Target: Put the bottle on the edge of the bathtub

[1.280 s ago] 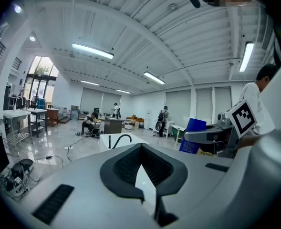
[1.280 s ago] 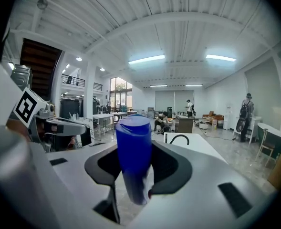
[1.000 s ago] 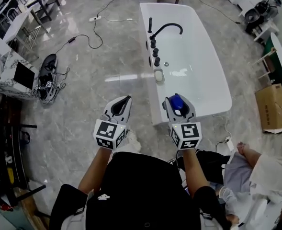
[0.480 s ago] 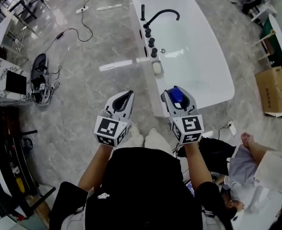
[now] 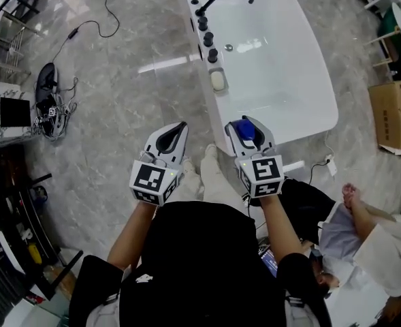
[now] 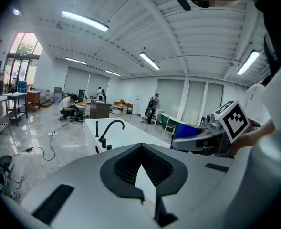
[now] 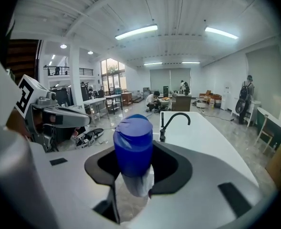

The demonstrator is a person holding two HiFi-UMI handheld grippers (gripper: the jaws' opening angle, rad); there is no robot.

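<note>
Of the bottle (image 5: 246,131) in the right gripper (image 5: 244,124) we see only the blue cap in the head view; in the right gripper view its pale body sinks between the jaws, base out of sight. The bathtub (image 5: 282,73) ahead of that gripper runs off the head view's top edge, and the pale object (image 5: 218,80) on its rim is too small to identify. Far beyond the left gripper (image 6: 142,149), the figures (image 6: 69,106) are too small to make out.

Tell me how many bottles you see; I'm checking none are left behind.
1: the bottle, gripped in the right tool by the tub's near end. Others could be hidden.
</note>
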